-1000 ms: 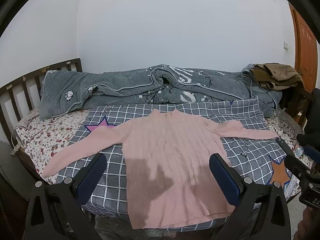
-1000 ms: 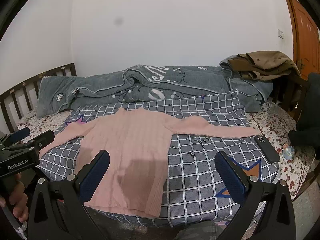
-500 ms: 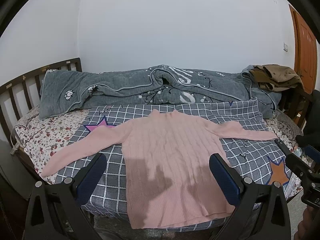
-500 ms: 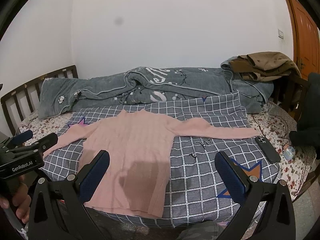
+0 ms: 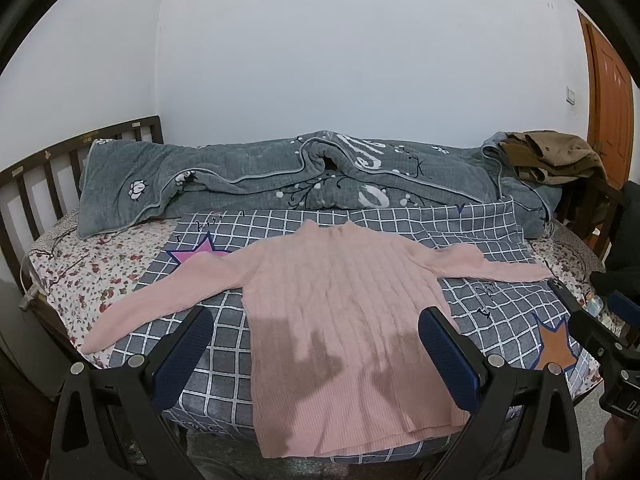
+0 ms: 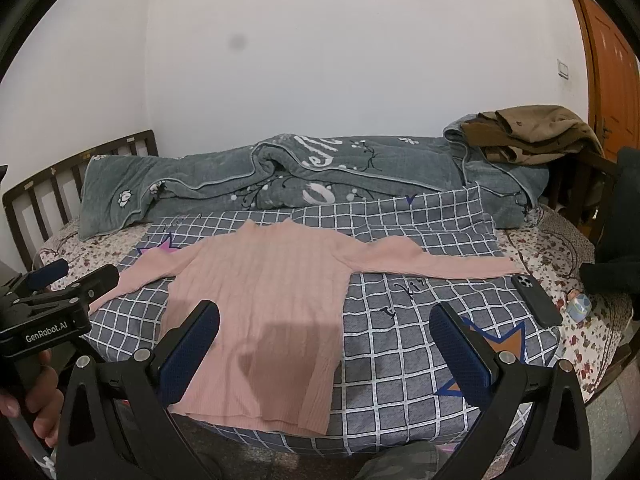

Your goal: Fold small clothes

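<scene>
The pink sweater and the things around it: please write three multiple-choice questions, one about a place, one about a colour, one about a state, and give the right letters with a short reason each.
1. Where does the dark phone lie?
A. on the sweater's chest
B. on the checked cover, near the end of one sleeve
C. on the grey quilt

2. What colour is the star beside the sweater's other sleeve?
A. pink
B. green
C. white

3. How is the pink sweater lying?
A. folded in half
B. rolled up
C. flat, both sleeves spread out

Answers:
1 B: the phone rests on the checked cover, just past the sleeve tip.
2 A: the star is pink with a dark outline.
3 C: the body lies flat and both sleeves reach sideways; the left gripper and the right gripper are open and hold nothing.
</scene>
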Demonstrator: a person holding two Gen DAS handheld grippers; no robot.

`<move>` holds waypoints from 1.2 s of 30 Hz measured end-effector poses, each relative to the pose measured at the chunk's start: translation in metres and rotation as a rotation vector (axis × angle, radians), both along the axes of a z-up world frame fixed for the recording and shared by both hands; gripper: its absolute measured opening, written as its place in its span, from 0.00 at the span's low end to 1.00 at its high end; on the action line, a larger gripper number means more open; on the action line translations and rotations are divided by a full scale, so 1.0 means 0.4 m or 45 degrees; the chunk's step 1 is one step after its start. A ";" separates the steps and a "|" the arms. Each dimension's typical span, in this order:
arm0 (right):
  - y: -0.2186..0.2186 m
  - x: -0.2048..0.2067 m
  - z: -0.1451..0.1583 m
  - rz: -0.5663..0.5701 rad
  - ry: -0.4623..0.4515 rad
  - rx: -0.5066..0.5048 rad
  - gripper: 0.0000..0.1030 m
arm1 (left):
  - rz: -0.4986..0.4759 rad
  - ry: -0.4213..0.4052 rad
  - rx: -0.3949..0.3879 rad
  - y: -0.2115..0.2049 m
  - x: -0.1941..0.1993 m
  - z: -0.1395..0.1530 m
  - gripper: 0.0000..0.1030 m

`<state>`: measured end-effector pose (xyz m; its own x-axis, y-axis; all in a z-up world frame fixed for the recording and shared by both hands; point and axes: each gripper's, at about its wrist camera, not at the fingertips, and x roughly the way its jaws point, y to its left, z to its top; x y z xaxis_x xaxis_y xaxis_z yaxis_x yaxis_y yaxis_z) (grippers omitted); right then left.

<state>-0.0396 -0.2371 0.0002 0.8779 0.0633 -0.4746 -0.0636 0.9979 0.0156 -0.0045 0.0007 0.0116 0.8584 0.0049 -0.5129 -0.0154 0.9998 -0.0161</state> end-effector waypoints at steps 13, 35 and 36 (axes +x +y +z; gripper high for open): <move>0.010 -0.007 0.006 0.007 -0.012 -0.001 1.00 | 0.001 -0.002 -0.002 -0.004 -0.002 -0.002 1.00; 0.015 -0.017 0.015 0.013 -0.020 0.018 1.00 | -0.004 -0.010 0.005 -0.013 0.006 0.011 1.00; 0.014 -0.018 0.016 0.016 -0.020 0.023 1.00 | -0.008 -0.007 0.005 -0.012 0.008 0.011 1.00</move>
